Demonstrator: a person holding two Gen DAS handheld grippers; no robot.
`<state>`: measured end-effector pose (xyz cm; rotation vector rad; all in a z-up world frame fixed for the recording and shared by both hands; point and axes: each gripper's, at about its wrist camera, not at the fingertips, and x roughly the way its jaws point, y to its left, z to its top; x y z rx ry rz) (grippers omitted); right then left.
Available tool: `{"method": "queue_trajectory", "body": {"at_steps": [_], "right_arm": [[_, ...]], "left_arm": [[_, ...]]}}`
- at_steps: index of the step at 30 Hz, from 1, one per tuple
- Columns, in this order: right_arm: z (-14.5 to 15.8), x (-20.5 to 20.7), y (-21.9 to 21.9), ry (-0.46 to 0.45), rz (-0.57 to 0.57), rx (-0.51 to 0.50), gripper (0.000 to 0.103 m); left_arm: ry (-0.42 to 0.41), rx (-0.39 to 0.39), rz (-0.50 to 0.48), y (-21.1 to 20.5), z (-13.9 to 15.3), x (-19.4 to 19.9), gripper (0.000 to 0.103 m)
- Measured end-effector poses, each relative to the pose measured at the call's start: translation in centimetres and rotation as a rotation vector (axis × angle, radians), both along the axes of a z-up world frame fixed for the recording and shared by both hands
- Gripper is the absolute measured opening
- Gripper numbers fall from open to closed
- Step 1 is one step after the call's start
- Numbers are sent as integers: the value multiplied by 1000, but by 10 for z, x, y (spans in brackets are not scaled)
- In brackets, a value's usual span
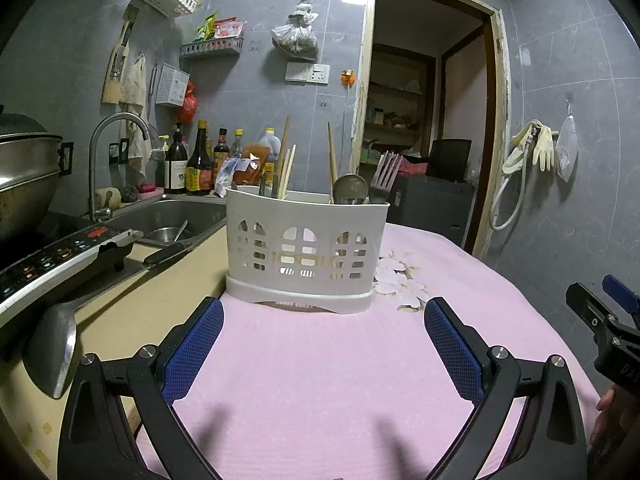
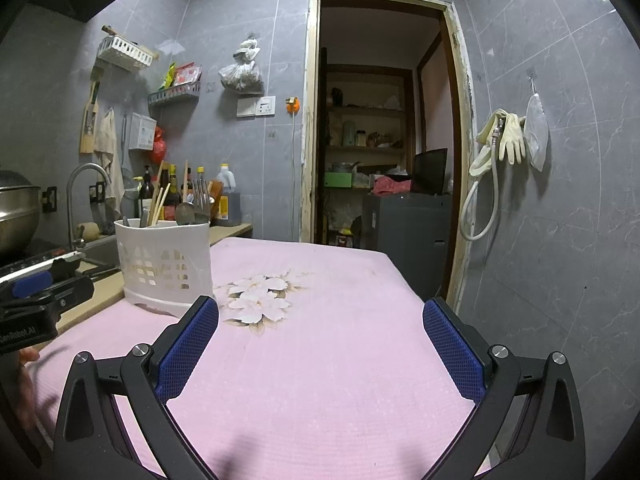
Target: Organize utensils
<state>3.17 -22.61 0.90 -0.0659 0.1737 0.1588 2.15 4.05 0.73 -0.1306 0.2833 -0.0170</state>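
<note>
A white slotted utensil holder (image 1: pixel 306 248) stands on the pink cloth (image 1: pixel 320 380) straight ahead of my left gripper (image 1: pixel 323 316). Wooden chopsticks (image 1: pixel 286 168), a metal spoon (image 1: pixel 350 189) and a fork (image 1: pixel 385 174) stick up out of it. The left gripper is open and holds nothing, a short way in front of the holder. In the right wrist view the same holder (image 2: pixel 164 260) sits to the left. My right gripper (image 2: pixel 320 316) is open and empty above the bare cloth (image 2: pixel 320 360). The left gripper's body (image 2: pixel 44 292) shows at the left edge.
Left of the cloth lie a metal ladle (image 1: pixel 52 344), an induction cooker (image 1: pixel 48 264) with a pot (image 1: pixel 24 176), and a sink (image 1: pixel 176 220) with a tap. Sauce bottles (image 1: pixel 200 164) line the back wall. An open doorway (image 2: pixel 384 128) lies beyond the table's far edge.
</note>
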Motion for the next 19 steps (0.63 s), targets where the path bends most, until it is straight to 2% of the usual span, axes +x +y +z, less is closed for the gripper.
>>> {"method": "queue_trajectory", "body": {"at_steps": [4, 9, 19], "right_arm": [[0, 0, 0, 0, 0, 0, 103], [1, 0, 0, 0, 0, -1, 103], [-1, 0, 1, 2, 1, 0, 103]], "left_arm": [[26, 3, -17, 2, -1, 3, 98], [14, -15, -10, 7, -2, 2, 99], [13, 7, -10, 8, -1, 3, 99]]}}
